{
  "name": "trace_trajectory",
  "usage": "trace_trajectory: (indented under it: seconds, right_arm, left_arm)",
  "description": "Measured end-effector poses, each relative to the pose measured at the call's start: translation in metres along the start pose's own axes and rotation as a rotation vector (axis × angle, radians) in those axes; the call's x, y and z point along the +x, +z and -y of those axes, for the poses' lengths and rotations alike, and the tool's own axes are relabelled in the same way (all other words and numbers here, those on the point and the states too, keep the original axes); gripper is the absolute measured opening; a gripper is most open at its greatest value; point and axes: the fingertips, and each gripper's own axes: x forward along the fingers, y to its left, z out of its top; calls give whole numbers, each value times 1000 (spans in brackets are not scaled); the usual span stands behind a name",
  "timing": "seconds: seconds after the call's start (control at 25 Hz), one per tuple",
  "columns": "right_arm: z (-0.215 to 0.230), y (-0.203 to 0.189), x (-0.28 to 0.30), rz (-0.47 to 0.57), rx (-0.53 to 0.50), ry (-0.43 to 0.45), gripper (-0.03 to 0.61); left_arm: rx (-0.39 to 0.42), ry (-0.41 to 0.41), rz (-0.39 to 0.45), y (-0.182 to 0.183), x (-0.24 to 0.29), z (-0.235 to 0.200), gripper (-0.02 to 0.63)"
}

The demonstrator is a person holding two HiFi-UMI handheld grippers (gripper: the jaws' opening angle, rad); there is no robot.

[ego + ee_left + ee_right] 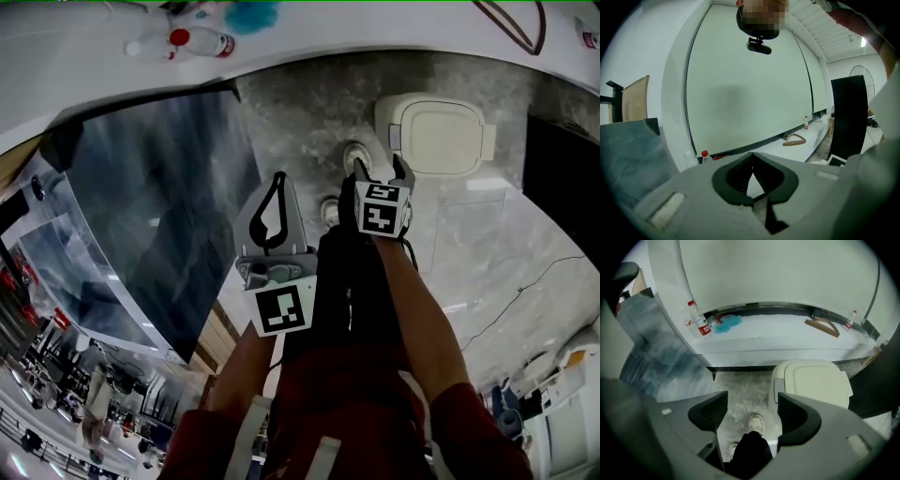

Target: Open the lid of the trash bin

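1. Right gripper view shows my right tongs (751, 401) open wide, with nothing held. Through the gap between the two jaws I see the grey stone floor (740, 385), a white shoe (756, 423) and a dark trouser leg (752, 451).
2. Left gripper view shows my left tongs (752, 157) with the jaw tips pressed together. Nothing is between them. They point at a big pale wall (740, 84).
3. In the head view the right tongs (382, 173) sit in the middle of the frame and point down. The left tongs (277, 183) are just to their left, and the two do not touch.
4. The trash bin (779, 380) is white. In the right gripper view it stands right of the middle, past the right jaw. Its lid (818, 378) lies flat and shut. My jaws are not around it.
5. In the head view the trash bin (386, 122) is in the upper right part of the frame, just above and right of the right tongs.
6. Behind the bin runs a long white ledge (778, 331). On it stand a bottle (699, 323) with a red cap, a blue cloth (727, 323) and a brown wooden piece (824, 326).
7. At the left of the head view is a big dark shiny panel (159, 216).
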Motion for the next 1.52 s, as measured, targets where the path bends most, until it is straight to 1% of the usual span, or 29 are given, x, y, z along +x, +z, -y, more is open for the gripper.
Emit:
trace_trajectory:
  seconds: [0.16,0.44,0.52,0.76,1.0,1.2,1.4,1.52]
  right_arm:
    - [0,-13,24,-56,39,-3,358]
    - [3,-15,48,-115,59,-26,400]
    - [6,-17,54,-128,65,-33,403]
    - [5,-8,69,-132,25,-29,410]
    - [5,-4,78,-156,43,-38,413]
    - [9,-3,83,-162,78,-72,414]
    - [8,-5,86,-162,61,-81,419]
    - [7,-6,86,-159,53,-83,419]
  left_arm:
    - [-1,-3,-30,-16,6,4,5]
    - [-4,-17,-76,-33,10,13,5]
    - [-1,-21,-84,-37,13,13,5]
    - [-2,-16,-107,-48,19,12,5]
    - [-12,-13,-129,-55,19,11,5]
    - [-9,-16,-138,-57,21,14,5]
    - [-3,-18,-144,-58,23,14,5]
    - [-13,-13,-145,-60,24,14,5]
